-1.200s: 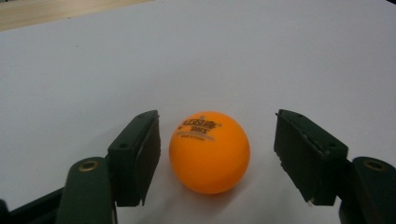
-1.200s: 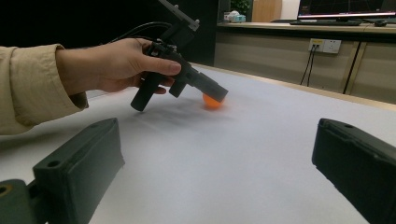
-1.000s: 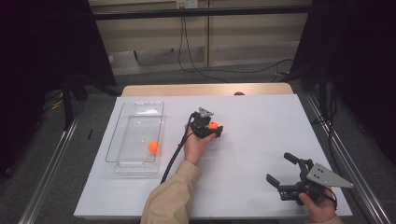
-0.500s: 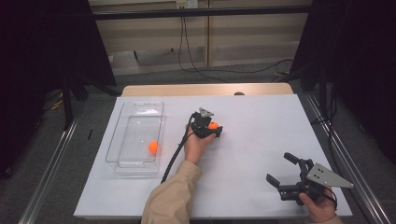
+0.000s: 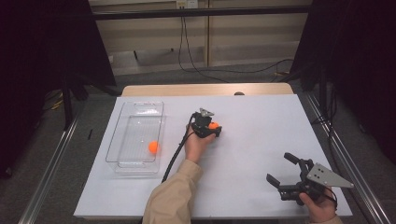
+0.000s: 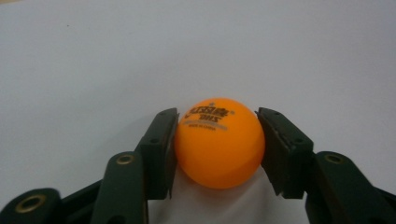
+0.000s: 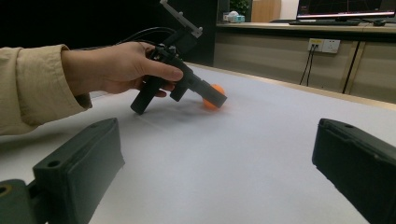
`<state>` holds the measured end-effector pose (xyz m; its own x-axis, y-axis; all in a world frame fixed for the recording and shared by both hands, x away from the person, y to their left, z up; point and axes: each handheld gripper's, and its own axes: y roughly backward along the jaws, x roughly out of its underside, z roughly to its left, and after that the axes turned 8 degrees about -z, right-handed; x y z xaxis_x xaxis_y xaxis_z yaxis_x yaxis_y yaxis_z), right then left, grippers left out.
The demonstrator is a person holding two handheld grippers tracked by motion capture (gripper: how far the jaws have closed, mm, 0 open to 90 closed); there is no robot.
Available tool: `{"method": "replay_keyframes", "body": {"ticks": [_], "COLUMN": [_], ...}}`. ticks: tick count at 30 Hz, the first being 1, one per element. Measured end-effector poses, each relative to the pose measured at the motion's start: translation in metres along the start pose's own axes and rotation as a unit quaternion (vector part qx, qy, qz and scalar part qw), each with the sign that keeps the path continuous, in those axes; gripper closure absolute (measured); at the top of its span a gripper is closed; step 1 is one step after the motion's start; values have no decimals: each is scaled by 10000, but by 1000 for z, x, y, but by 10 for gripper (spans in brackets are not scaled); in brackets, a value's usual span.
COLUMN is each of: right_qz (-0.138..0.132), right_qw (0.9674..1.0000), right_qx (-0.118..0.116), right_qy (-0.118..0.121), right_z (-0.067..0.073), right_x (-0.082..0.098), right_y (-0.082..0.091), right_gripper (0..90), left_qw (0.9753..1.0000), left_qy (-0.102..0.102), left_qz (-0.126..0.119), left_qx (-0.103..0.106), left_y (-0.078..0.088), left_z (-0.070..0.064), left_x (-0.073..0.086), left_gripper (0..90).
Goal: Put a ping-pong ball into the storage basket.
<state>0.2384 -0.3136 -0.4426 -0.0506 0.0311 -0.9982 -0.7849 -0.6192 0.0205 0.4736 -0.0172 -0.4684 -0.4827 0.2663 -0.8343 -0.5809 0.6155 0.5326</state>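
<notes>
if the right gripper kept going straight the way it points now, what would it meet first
Probably the left gripper, shut on the orange ball farther across the white table. The right gripper is open with bare table between; depth is hard to judge, so it might pass beside them.

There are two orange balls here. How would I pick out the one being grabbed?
Start at the white table, then its clear tray at the left. Beside the tray, mid-table, the left gripper pinches an orange ball bearing dark print. The other orange ball lies loose inside the tray.
</notes>
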Motion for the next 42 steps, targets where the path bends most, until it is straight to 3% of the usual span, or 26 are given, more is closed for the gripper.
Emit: {"method": "replay_keyframes", "body": {"ticks": [8, 13, 19, 25, 37, 42], "right_qz": [1, -2, 5, 2, 1, -1], "right_qw": [10000, 10000, 10000, 10000, 10000, 10000], "right_qx": [-8, 0, 14, 24, 16, 15], "right_qy": [4, 1, 14, 4, 11, 5], "right_z": [0, 0, -1, -1, 0, 0], "right_x": [0, 0, 0, 0, 0, 0], "right_y": [0, 0, 1, 1, 1, 1], "right_gripper": [12, 12, 11, 11, 11, 11], "left_qw": [9999, 9998, 9996, 9997, 9995, 9996], "left_qy": [-56, -67, 196, 105, 153, 51], "left_qz": [83, 162, 149, 139, 49, 26], "left_qx": [-33, 56, 153, 165, 272, 286], "left_y": [2, 4, 7, 12, 23, 28], "left_z": [-3, -4, -6, -8, -10, -11], "left_x": [-1, -1, 1, 1, 1, 1], "left_gripper": [510, 510, 510, 510, 510, 510]}}
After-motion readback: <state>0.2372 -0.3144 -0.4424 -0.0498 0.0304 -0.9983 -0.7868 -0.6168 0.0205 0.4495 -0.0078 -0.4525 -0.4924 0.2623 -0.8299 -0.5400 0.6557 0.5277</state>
